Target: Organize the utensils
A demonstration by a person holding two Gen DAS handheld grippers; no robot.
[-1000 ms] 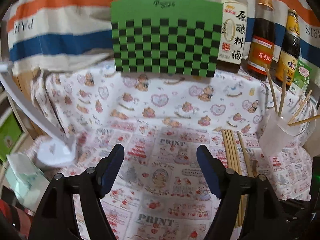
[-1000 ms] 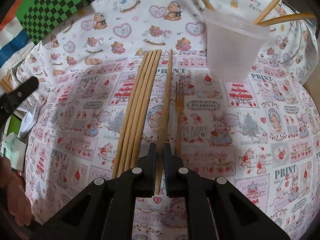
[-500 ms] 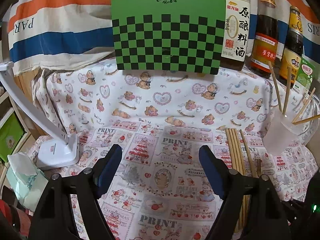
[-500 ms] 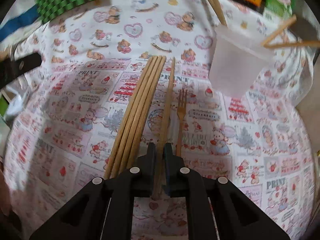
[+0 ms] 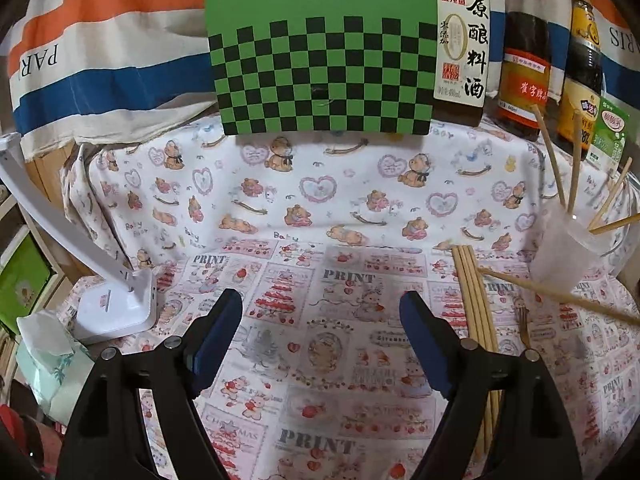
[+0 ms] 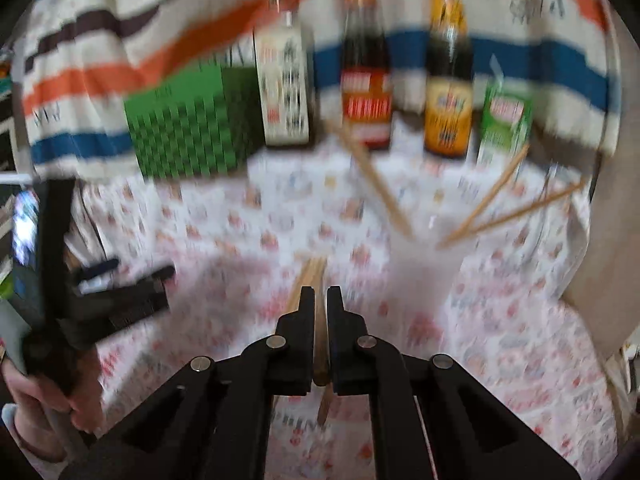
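We see the right gripper clamped on one chopstick lifted over the cloth; cup holds several (bundle, fork remain); left gripper wide, empty.

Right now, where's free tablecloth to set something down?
Free: the middle, between lamp base, checkerboard and chopstick bundle. Crowded: right side around the cup and fork, plus the bottles along the back.

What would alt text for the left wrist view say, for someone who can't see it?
The open left gripper hovers over a cartoon-print tablecloth, nothing between its jaws. At right, wooden chopsticks lie beside a clear cup holding more; one chopstick hangs lifted. A green checkerboard and sauce bottles stand behind.
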